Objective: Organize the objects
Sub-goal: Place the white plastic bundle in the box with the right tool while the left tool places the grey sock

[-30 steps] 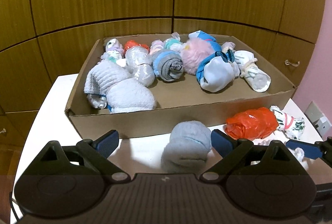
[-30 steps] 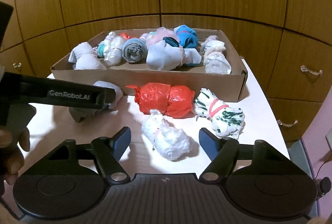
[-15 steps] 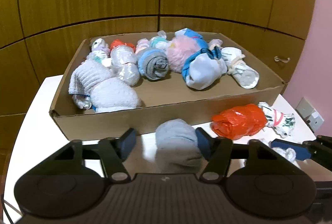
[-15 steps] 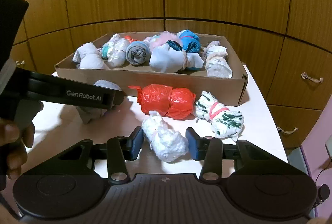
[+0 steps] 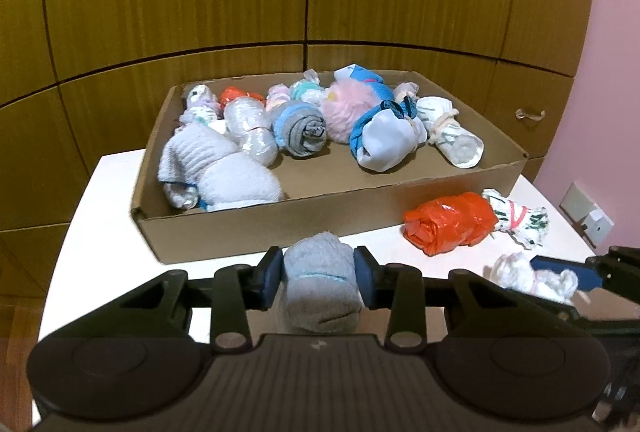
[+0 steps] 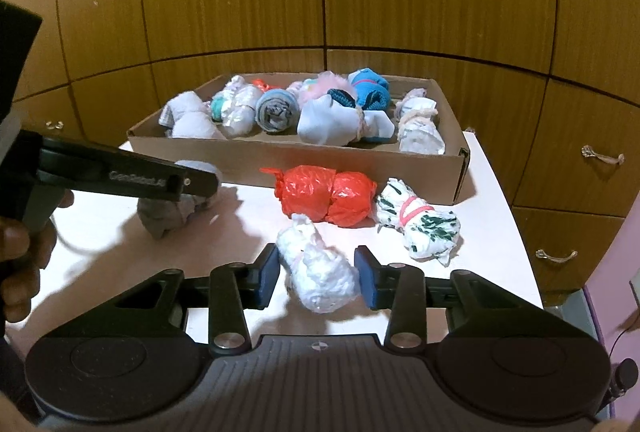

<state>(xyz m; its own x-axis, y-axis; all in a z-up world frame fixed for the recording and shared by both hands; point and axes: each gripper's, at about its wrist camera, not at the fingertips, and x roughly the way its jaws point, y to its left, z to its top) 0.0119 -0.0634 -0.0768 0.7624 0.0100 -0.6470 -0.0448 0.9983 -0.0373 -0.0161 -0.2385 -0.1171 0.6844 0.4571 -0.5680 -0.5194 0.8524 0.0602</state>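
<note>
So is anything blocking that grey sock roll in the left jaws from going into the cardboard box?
Only the box's near wall, directly ahead of the grey sock roll, so it likely needs lifting over. Behind the wall a bare patch of floor shows between the bundles.

Soft indoor light, fisheye-warped edges

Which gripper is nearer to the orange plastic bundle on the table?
Right. The right gripper is directly in front of the orange bundle, closed around the white bundle beside it. The left gripper holds the grey sock roll, further off to the bundle's left.
</note>
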